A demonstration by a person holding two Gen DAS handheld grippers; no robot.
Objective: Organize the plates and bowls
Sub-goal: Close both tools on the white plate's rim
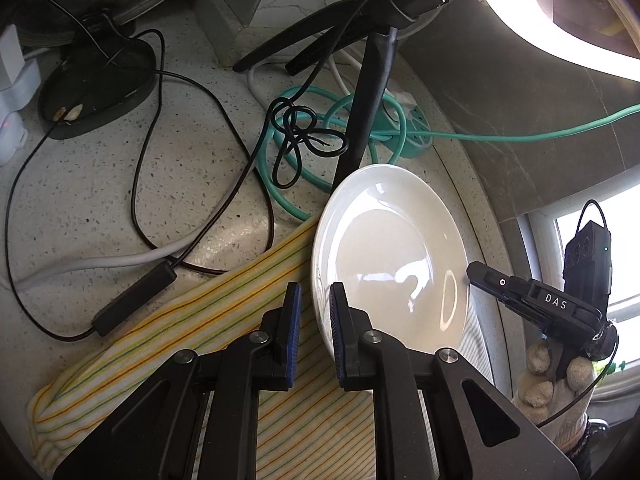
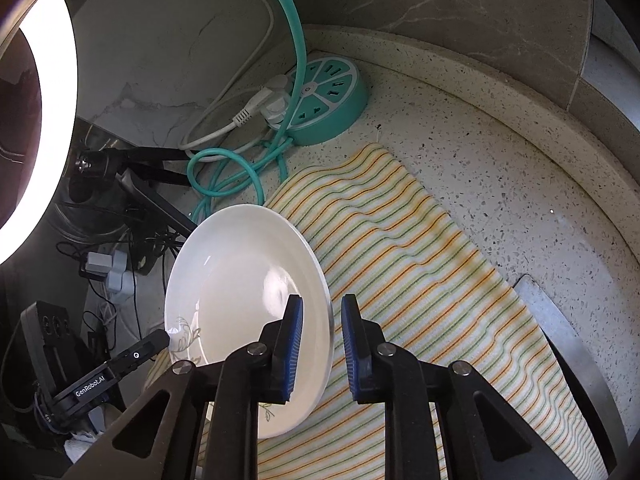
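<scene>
So both grippers are on the same white plate right now, one on each side of it. The left gripper has its blue pads nearly together with the plate's near-left rim pinched between them, and the plate sits tilted above the striped cloth rather than lying flat on it. The right gripper straddles the opposite rim: its left pad overlaps the plate's inner face and the right pad stands just outside the edge. The jaws are narrow, but from the right wrist view I can't really tell if both pads actually press on the rim (there looks to be a sliver of gap on the outer side).

The plate has a small leafy drawing near the rim where the left gripper's fingertip meets it, seen from the right wrist view. A gloved hand holds the right gripper at the edge of the left wrist view.

Behind the plate on the speckled countertop: a round teal power strip with a white plug in it, its teal cable looped beside it, black cables in a tangle, and a black tripod leg. A bright ring light glares at one side.
</scene>
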